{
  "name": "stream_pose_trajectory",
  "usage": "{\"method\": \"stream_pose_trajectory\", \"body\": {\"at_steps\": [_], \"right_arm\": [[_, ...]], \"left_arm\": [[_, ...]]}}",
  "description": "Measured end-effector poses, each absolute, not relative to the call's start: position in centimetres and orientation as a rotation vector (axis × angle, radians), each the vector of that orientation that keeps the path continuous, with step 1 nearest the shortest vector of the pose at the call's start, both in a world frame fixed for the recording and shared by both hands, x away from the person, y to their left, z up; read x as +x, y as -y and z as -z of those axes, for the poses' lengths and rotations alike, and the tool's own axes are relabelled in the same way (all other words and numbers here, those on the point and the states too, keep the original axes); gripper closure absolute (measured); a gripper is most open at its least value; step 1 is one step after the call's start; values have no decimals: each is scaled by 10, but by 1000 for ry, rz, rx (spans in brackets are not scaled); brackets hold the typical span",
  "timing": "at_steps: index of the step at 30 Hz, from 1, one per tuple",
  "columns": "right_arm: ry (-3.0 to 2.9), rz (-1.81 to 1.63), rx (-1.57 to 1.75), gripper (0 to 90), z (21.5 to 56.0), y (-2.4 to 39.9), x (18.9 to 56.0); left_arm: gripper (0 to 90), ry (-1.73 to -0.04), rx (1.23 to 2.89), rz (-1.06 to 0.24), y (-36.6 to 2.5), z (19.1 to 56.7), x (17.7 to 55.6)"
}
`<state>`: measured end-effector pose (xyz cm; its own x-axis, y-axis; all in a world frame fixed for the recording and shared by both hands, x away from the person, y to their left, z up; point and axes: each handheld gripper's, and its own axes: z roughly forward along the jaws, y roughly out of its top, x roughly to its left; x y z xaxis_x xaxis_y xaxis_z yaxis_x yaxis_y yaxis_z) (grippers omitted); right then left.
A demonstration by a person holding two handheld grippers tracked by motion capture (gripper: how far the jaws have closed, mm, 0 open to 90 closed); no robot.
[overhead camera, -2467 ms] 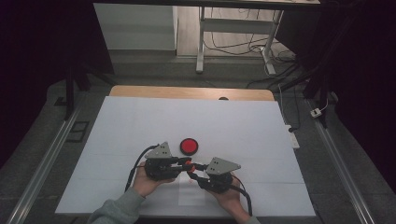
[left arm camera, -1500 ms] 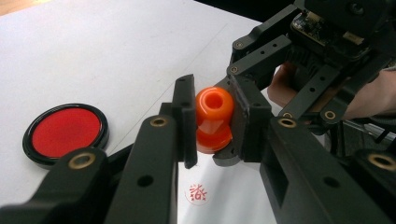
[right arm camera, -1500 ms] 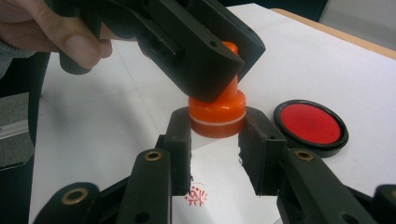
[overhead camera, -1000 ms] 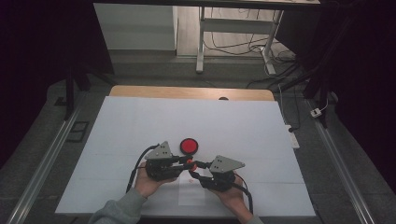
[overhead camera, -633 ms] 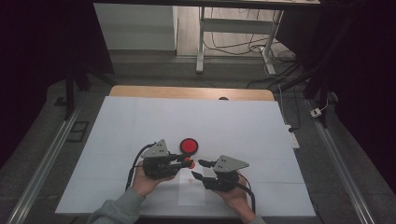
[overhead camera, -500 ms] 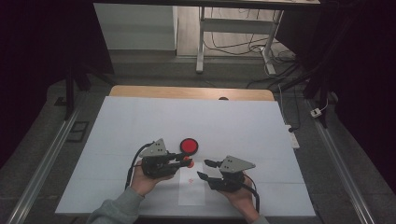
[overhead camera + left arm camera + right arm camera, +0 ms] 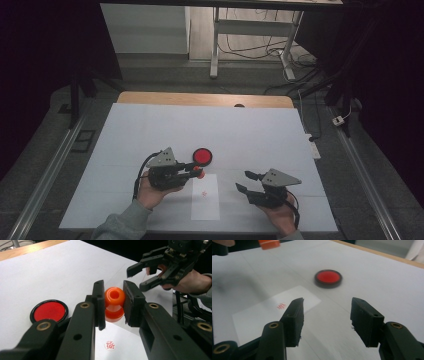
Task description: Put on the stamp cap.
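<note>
**Stamp clamped in your left gripper, right gripper empty and apart**

Your left gripper [image 7: 192, 171] is closed on the orange stamp [image 7: 114, 303]; in the left gripper view both black jaws press its waisted body from either side, with the round hollow end facing the camera; the stamp is held off the table, above the near edge of the white slip of paper [image 7: 205, 196]; in the high view it shows as a small orange knob at the tip of the jaws, just beside the red ink pad [image 7: 202, 156] and not touching it.

The ink pad is a round red disc in a black rim; it lies flat on the white table cover [image 7: 260, 135], beyond the paper slip; the slip lies between your two hands and bears one small red print [image 7: 109, 345] near its middle; what the mark reads is too small to make out.

Your right gripper [image 7: 247, 182] sits well apart from the left, to the right of the slip; its jaws have just been opening and stand spread with nothing between them; the right gripper view looks across the slip toward the ink pad, somewhat blurred, with the stamp at the top left edge.
</note>
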<state>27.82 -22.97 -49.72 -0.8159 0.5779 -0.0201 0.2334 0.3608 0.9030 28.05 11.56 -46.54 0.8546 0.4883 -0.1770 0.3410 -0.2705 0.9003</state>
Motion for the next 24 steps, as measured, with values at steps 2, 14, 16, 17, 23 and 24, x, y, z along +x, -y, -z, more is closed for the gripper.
{"method": "stream_pose_trajectory", "body": {"at_steps": [2, 14, 16, 17, 23, 24], "right_arm": [[-2276, -1429, 739, 441, 497, 240, 277], [-2223, -1355, 812, 441, 498, 280, 275], [-2225, -1348, 821, 441, 499, 284, 276], [-2223, -1349, 826, 441, 499, 285, 276], [-2219, -1351, 839, 441, 501, 286, 277], [-2220, -1350, 842, 441, 501, 286, 278]], "left_arm": [[724, -622, 1886, -162, -117, 465, 281], [724, -644, 1895, -195, -122, 463, 283], [724, -647, 1892, -197, -124, 463, 283], [723, -651, 1888, -197, -125, 463, 284], [723, -672, 1879, -205, -131, 462, 286], [723, -673, 1880, -205, -132, 462, 287]]}}
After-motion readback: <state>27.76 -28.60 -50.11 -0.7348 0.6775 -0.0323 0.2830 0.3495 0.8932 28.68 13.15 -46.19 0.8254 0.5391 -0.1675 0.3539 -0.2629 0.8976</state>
